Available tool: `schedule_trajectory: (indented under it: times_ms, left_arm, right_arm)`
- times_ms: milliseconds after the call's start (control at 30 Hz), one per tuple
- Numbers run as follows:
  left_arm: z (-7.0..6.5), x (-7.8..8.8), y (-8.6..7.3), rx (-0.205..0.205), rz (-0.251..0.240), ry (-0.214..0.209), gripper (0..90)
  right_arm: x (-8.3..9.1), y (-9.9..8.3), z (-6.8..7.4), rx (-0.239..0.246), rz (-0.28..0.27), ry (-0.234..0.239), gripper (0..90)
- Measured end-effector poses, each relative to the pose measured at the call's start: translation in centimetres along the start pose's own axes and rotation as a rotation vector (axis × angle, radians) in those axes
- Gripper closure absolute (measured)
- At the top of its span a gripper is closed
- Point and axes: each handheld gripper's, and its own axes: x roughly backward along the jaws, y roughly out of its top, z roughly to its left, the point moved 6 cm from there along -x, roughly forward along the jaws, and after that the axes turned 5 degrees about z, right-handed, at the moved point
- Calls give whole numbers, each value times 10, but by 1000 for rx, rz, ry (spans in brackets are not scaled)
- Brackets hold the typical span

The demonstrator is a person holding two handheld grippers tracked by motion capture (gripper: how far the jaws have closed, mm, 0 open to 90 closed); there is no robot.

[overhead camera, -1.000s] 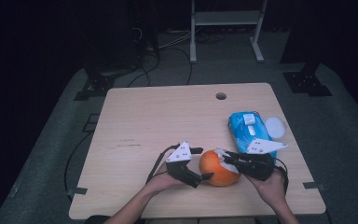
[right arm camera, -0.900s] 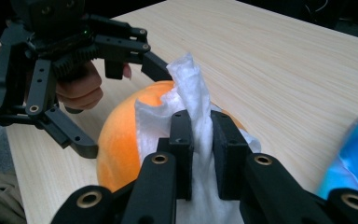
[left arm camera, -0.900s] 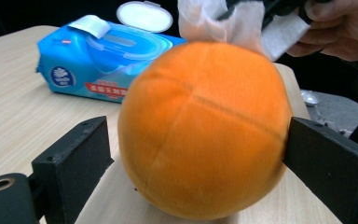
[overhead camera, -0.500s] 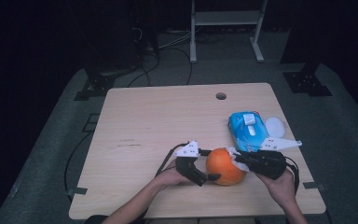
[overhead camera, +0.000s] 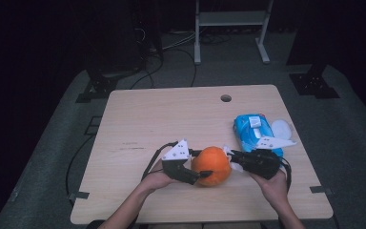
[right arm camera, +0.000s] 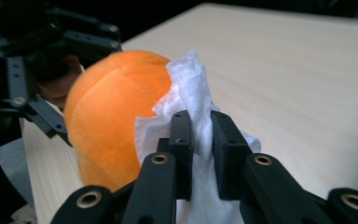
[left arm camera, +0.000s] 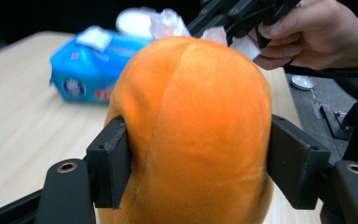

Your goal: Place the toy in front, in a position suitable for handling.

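Orange toy: a round, soft, orange plush ball (overhead camera: 211,165) with a stitched seam sits on the light wooden table (overhead camera: 171,119), near the front edge, between the two grippers.

Left gripper: the black two-jaw left gripper (overhead camera: 196,172), with a grey three-cornered plate on top, comes at the orange plush ball from its left side in the high view. Its jaws have just been closing, and the ball is between them. In the left gripper view (left arm camera: 200,172) both pads press flat against the ball's flanks, and the fabric bulges slightly around them, so the jaws are partly closed on the ball and hold it.

Right gripper: the black right gripper (overhead camera: 229,156) reaches in from the ball's right side. In the right gripper view (right arm camera: 200,140) its jaws stand almost together, pinching a crumpled white wet wipe (right arm camera: 191,88).

Wipe contact: the white wipe lies against the upper side of the orange ball, on the side facing the right gripper.

Hands: the left hand (overhead camera: 156,180) and the right hand (overhead camera: 274,185) come in from the bottom of the high view, each gripping its tool.

Wipes pack: a blue plastic pack of wet wipes (overhead camera: 252,131) lies on the table behind the right gripper, apart from the ball; a round white lid (overhead camera: 282,128) rests just beside it, to the right.

Table hole: a small round hole (overhead camera: 226,98) sits near the far edge.
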Motion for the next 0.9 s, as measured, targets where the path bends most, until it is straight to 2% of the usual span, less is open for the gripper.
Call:
schedule_trajectory:
  times_ms: [67,133,167,300,333,400,433,467,533,600,667,700,767,833,900]
  left_arm:
    - [1,-6,-11,10,29,16,305]
    - [2,-7,-12,40,16,23,316]
    - [3,-7,-12,43,24,30,321]
    - [1,-17,-11,45,11,27,322]
    - [-1,-18,-10,31,15,32,320]
    - [-2,-18,-10,24,22,43,319]
    - [-2,-17,-11,31,15,40,320]
    - [-2,-17,-12,32,12,38,320]
    - [-1,-17,-13,36,10,37,319]
    - [0,-18,-13,35,8,35,317]
    - [0,-19,-13,35,2,33,312]
    - [0,-20,-12,32,3,33,309]
    - [0,-21,-12,40,0,37,305]
    - [-1,-23,-11,33,-1,36,304]
    - [-3,-23,-11,26,2,39,303]
  right_arm:
    - [-12,-7,-2,-14,38,-2,791]
    - [-15,-6,0,-1,38,-16,794]
    - [-13,-2,3,24,29,-33,794]
    - [-9,18,32,139,-19,-23,794]
    - [-11,21,40,169,-14,-17,794]
    - [-17,23,49,241,14,-63,795]
    - [-18,23,47,246,14,-67,795]
    - [-17,22,42,221,12,-62,795]
    - [-14,18,28,189,10,-84,795]
    - [-10,12,13,136,7,-92,795]
    - [-6,6,8,107,15,-102,795]
    - [-5,5,9,104,9,-100,795]
    - [-5,9,20,145,-4,-97,794]
    - [-8,15,36,173,-14,-51,794]
    - [-14,19,47,227,-1,-58,793]
